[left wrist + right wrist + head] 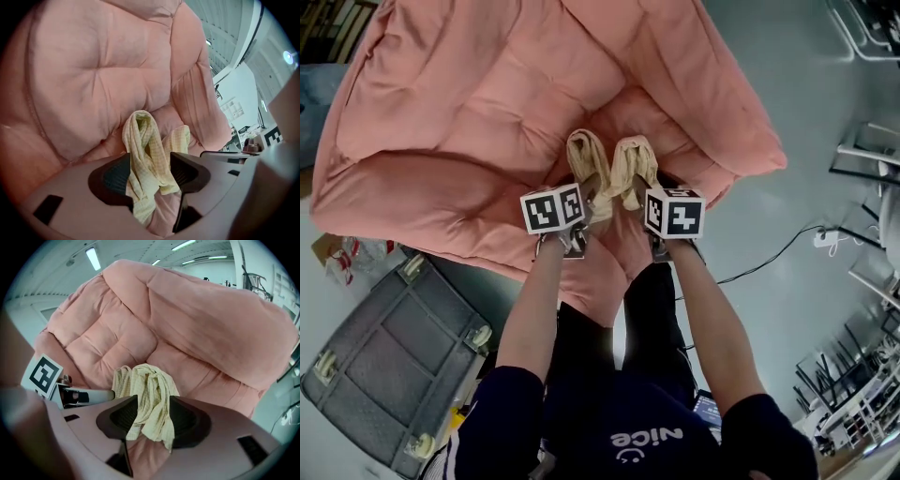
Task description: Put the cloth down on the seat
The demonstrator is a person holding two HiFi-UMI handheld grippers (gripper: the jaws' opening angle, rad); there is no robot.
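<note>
Both pairs of jaws stand apart now: the left gripper (149, 174) and the right gripper (151, 417) each have a bunched end of the pale yellow checked cloth (609, 173) loose between them, and nothing is pinched. The cloth looks to be resting in two humps on the pink cushioned seat (623, 248), right in the middle of the armchair, so the put-down itself seems as good as done. What's left, by my reckoning, is to draw both grippers back clear of the fabric without snagging those loose ends.
</note>
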